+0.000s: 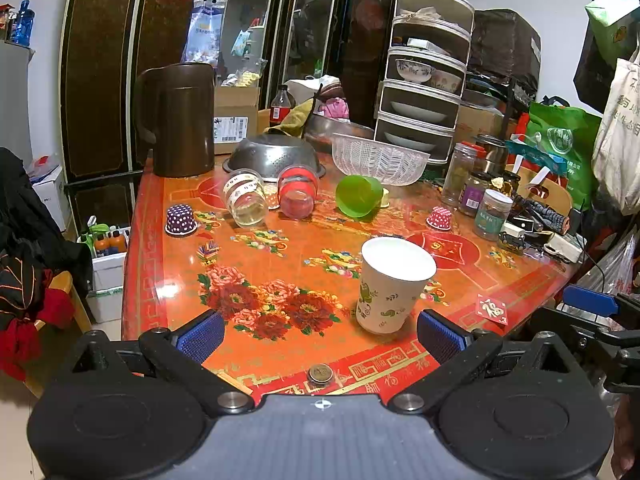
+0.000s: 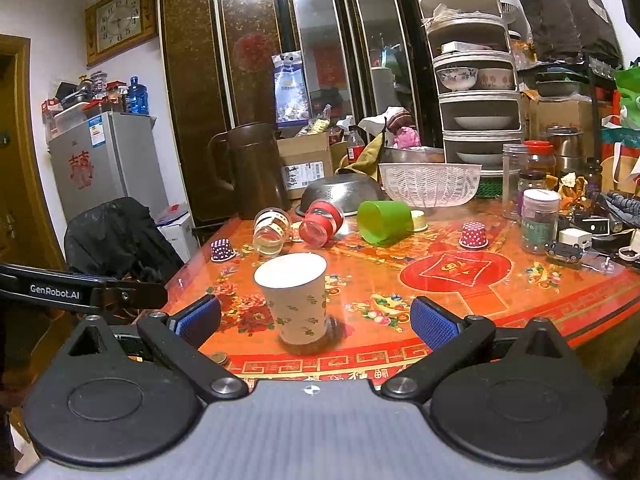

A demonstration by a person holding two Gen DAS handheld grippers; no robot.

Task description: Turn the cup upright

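A white paper cup (image 1: 390,284) with a green leaf print stands upright near the front edge of the red floral table (image 1: 280,264); it also shows in the right wrist view (image 2: 294,296). A green plastic cup (image 1: 358,195) lies on its side farther back, also seen in the right wrist view (image 2: 382,220). Two clear cups, one with a red band (image 1: 298,192) and one with a cream band (image 1: 245,198), lie on their sides beside it. My left gripper (image 1: 320,334) is open and empty, left of the paper cup. My right gripper (image 2: 316,320) is open and empty, with the paper cup between its fingers.
A brown jug (image 1: 180,120), an upturned steel colander (image 1: 274,156) and a clear basket (image 1: 378,158) stand at the back. Jars (image 1: 492,212) crowd the right side. Small dotted cupcake cases (image 1: 181,220) and a coin (image 1: 320,374) lie on the table.
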